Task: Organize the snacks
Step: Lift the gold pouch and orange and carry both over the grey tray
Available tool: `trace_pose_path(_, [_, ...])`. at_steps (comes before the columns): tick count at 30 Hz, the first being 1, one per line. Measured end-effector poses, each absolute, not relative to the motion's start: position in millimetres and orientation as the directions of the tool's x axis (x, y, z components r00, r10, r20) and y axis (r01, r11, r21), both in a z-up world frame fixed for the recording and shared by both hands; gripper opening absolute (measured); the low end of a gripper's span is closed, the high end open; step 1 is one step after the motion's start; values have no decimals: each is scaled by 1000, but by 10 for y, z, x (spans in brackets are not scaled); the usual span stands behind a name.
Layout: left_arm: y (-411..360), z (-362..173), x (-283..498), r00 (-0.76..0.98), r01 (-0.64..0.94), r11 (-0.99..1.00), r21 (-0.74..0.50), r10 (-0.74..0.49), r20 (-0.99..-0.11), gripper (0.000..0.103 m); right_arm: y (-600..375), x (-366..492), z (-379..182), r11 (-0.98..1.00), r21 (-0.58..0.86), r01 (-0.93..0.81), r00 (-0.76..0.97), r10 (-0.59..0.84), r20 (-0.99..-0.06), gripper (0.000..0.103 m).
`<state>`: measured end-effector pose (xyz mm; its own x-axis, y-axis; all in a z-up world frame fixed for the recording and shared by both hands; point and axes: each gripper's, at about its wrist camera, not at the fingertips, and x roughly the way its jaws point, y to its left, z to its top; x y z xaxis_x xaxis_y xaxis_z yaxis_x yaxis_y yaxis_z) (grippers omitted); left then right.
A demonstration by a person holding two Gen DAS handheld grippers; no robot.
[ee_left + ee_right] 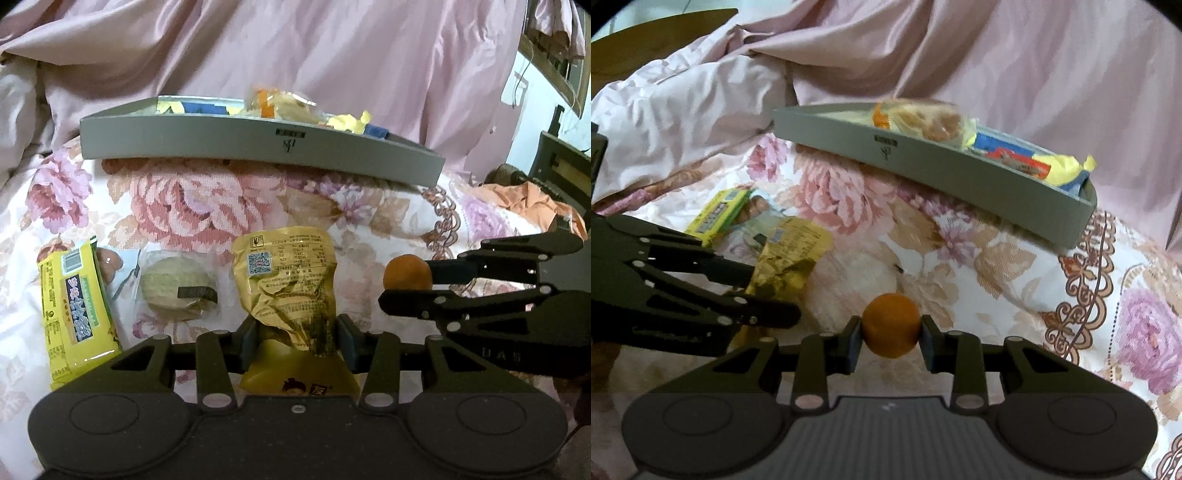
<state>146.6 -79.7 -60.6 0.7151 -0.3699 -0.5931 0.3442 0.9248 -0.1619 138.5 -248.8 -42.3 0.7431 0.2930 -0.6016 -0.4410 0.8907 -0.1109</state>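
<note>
On a floral bedspread (207,206), a gold foil snack packet (288,280) is pinched by the left gripper (295,345) and a small orange fruit (891,320) by the right gripper (891,341), both aimed, presumably for loading, toward the part-filled grey tray (258,142) at upper centre.

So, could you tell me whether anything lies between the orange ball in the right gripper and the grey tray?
Nothing visible does. The right gripper holds the orange ball, and only bare floral bedspread lies between it and the grey tray. The left gripper, shut on the gold packet, sits off to the side.
</note>
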Motion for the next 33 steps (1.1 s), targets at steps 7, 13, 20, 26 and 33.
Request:
trace_pose_path(7, [-766, -469, 1386, 742, 332, 927, -176, -371, -558, 47, -2480, 1242, -273, 909, -84, -408, 788, 303, -536, 36])
trace_pose_path(13, [-724, -369, 1354, 767, 313, 933, -179, -359, -531, 47, -2534, 1170, -141, 944, -17, -329, 836, 283, -471, 37])
trace_pose_path(20, [-691, -196, 1406, 796, 288, 941, -175, -337, -503, 47, -2586, 1109, -55, 971, 4, -240, 899, 223, -378, 37])
trace_pose_path(26, [-694, 23, 1564, 823, 250, 951, -183, -308, -478, 47, -2712, 1197, -22, 989, 8, -150, 950, 146, -277, 37])
trace_pose_path(33, [-853, 339, 1803, 860, 251, 954, -164, -298, -414, 47, -2798, 1377, -52, 996, -30, -83, 973, 74, -219, 37])
